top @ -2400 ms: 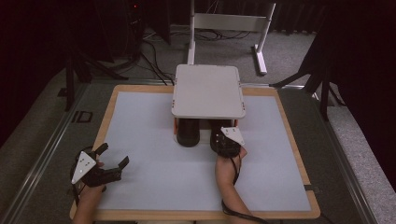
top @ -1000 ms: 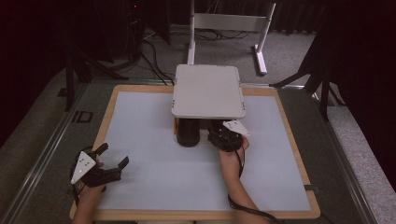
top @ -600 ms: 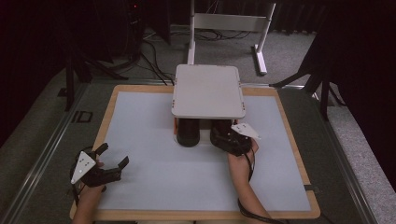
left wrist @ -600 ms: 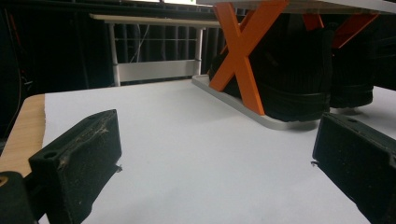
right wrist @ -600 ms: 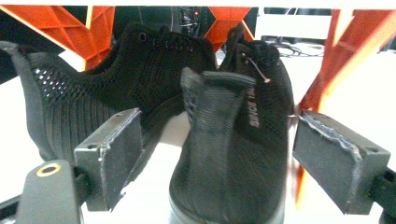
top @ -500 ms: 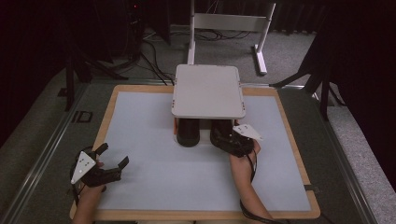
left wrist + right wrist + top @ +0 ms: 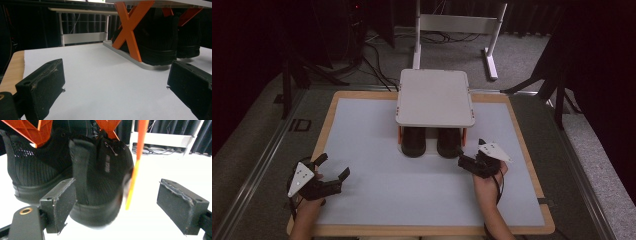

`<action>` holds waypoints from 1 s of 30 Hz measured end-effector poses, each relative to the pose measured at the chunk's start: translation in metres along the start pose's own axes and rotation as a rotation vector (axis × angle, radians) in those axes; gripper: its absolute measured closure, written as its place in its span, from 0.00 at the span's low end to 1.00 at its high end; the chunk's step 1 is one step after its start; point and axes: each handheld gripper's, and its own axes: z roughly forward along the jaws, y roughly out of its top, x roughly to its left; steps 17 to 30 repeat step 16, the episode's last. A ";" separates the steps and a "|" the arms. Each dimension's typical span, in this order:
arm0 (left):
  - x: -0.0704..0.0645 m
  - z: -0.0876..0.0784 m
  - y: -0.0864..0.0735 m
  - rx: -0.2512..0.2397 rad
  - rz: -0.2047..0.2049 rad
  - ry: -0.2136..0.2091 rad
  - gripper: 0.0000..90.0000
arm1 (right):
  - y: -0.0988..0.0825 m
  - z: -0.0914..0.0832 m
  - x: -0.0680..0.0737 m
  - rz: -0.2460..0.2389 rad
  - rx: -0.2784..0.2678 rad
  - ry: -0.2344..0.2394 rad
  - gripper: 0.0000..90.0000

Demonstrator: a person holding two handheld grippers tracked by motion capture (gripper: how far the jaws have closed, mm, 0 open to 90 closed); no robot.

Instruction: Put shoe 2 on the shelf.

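Note:
A low rack with a white top (image 7: 434,97) and orange X legs (image 7: 130,27) stands on the white mat. Under it sit two black shoes, the left one (image 7: 413,142) and the right one (image 7: 448,142), heels toward me. My right gripper (image 7: 464,161) hovers just right of and in front of the right shoe (image 7: 102,170). Its jaws have just been opening and stand wide, and no pad touches the heel. An orange leg (image 7: 136,167) rises between its jaws farther off. My left gripper (image 7: 333,166) rests open at the mat's near left with nothing between its pads (image 7: 42,82).
The mat lies on a wooden board (image 7: 324,130) with a dark floor around it. A white metal stand (image 7: 462,25) and cables are behind the table. Bare mat (image 7: 402,195) stretches between the two grippers in front of the rack.
My right gripper has drawn back from the right shoe under the rack, toward the right and nearer me, with its jaws wider. The left gripper has stayed put.

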 end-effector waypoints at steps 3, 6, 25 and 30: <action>0.000 0.000 0.000 0.000 0.000 0.000 0.02 | -0.009 -0.006 -0.008 0.004 0.002 -0.020 0.15; 0.000 0.000 0.000 -0.002 -0.001 0.001 0.02 | -0.019 -0.012 -0.015 0.000 -0.010 -0.068 0.14; 0.000 0.000 0.000 0.000 0.000 0.001 0.02 | -0.036 -0.019 -0.032 0.012 0.032 -0.111 0.14; 0.000 0.000 0.000 0.000 0.000 0.001 0.02 | -0.036 -0.019 -0.032 0.012 0.032 -0.111 0.14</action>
